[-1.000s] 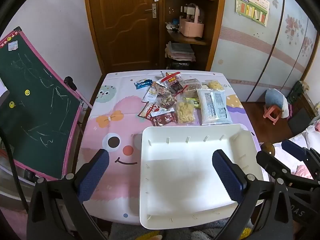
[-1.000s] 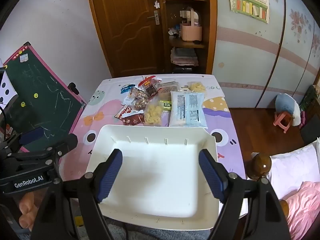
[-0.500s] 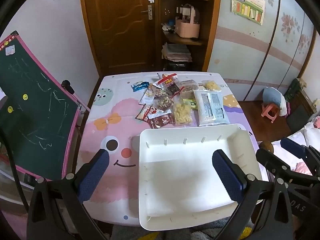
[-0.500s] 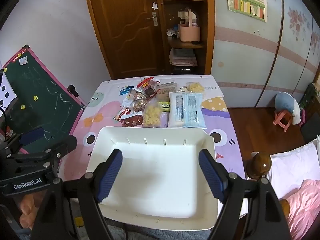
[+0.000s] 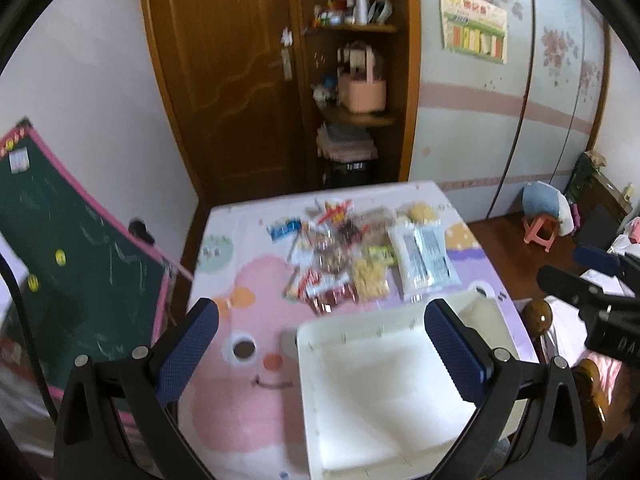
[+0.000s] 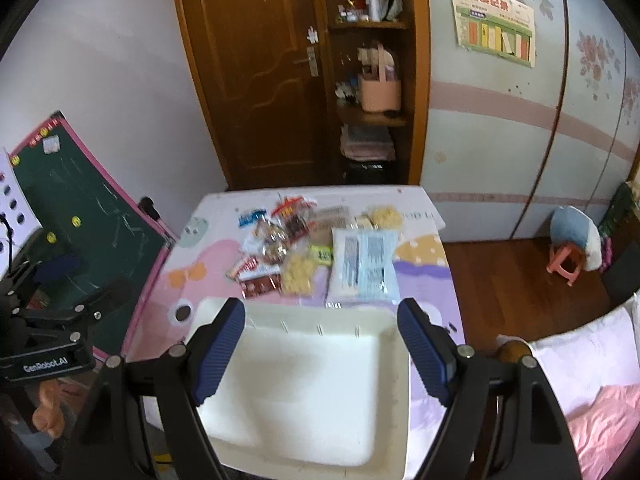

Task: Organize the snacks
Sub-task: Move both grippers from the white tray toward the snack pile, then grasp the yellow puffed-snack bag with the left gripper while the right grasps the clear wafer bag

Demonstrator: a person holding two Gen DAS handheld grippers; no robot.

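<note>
Beneath both tools, on the near part of the bench (image 5: 224, 412) with its pink cartoon-print cover, lies a shallow white rectangular plastic tray (image 6: 304, 392), with nothing visible inside it. The left tool (image 5: 320, 354) hangs above the bench with its two dark blue ribbed pads wide apart and nothing between them; its left pad sits over the pink cartoon face, its right pad over the tray's far right corner. The right tool (image 6: 322, 354) likewise stands wide, gripping nothing, its blue pads framing the tray's far wall from above. Past the tips of both tools, just beyond the tray's far edge, a loose cluster of small snack packets (image 6: 288, 248) lies on the bench: red and clear wrappers, a clear bag of pale yellow pieces, and a small blue packet (image 5: 285, 229) farthest to the left. To the right of that cluster, ahead of the right tool's right pad, lies a large white and pale blue flat packet (image 6: 363, 266), its near edge just beside the tray. From the right wrist view, the left tool's black body appears low at the left; from the left wrist view, the right tool's black body shows at the right edge. Both views are somewhat blurred.
</note>
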